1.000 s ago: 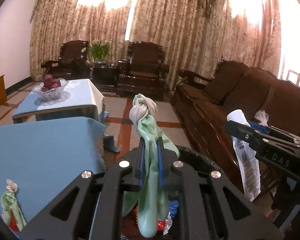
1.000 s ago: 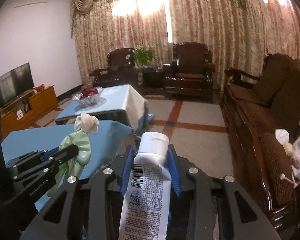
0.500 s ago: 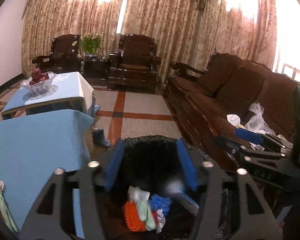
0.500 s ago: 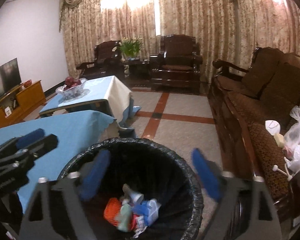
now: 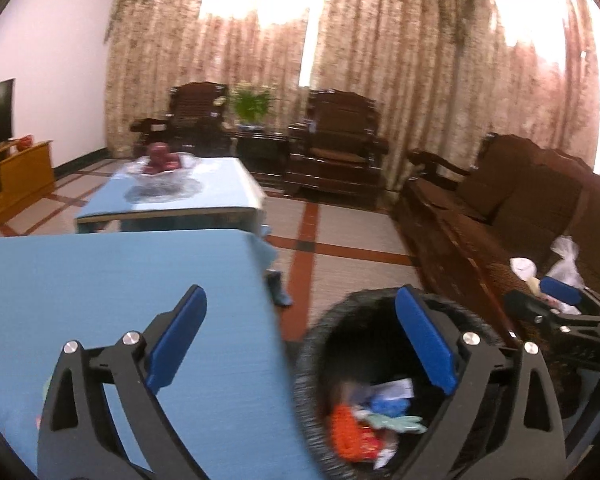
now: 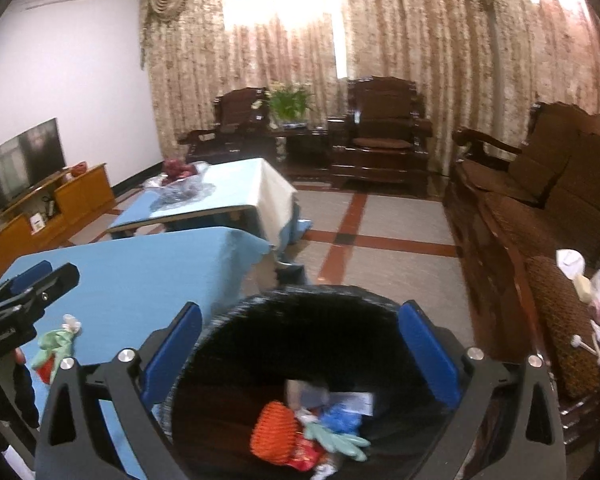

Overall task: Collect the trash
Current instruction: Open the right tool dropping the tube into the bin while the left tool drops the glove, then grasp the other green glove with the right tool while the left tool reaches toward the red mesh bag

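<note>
Bin [image 6: 220, 320] now holds glove [image 6: 336, 438], apparently tube; left gripper [image 5: 300, 338], right gripper [image 6: 300, 352] opening, empty.

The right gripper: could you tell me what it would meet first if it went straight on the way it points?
Probably the far inner wall of the black bin; the right gripper is opening, empty.

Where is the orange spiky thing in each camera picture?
Left wrist: orange spiky thing, bottom right of middle, inside the black bin.
Right wrist: it is at bottom centre, in the bin.
Shared landmark: the green plant between the two armchairs.
</note>
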The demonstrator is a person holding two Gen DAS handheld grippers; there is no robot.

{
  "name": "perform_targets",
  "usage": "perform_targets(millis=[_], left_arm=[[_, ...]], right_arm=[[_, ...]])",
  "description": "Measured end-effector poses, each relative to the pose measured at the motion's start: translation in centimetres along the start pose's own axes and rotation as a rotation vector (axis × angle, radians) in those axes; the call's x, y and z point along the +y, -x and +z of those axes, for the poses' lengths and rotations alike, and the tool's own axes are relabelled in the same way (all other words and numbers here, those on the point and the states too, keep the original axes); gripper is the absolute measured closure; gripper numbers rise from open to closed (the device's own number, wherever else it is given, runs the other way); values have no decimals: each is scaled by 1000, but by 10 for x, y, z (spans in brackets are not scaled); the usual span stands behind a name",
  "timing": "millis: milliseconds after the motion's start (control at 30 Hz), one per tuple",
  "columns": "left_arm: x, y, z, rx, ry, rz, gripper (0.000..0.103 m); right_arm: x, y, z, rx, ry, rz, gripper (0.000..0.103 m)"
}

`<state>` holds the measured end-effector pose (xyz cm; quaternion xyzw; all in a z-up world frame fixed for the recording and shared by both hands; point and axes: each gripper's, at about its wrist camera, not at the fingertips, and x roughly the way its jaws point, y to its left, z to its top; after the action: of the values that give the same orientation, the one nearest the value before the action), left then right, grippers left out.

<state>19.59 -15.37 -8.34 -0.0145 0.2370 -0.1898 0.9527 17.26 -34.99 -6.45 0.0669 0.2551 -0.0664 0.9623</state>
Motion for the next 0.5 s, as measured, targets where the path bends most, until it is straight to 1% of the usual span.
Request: perform_targets(millis=[33, 233, 500], left_arm=[[10, 5, 0, -4, 7, 20, 10], [65, 32, -4, -8, 38, 137, 10], [144, 69, -19, 5, 78, 291, 10]], right_arm=[[5, -1, 0, -1, 3, 13, 6], [67, -14, -1, -7, 52, 121, 6], [146, -31, -17, -11, 105, 264, 6]])
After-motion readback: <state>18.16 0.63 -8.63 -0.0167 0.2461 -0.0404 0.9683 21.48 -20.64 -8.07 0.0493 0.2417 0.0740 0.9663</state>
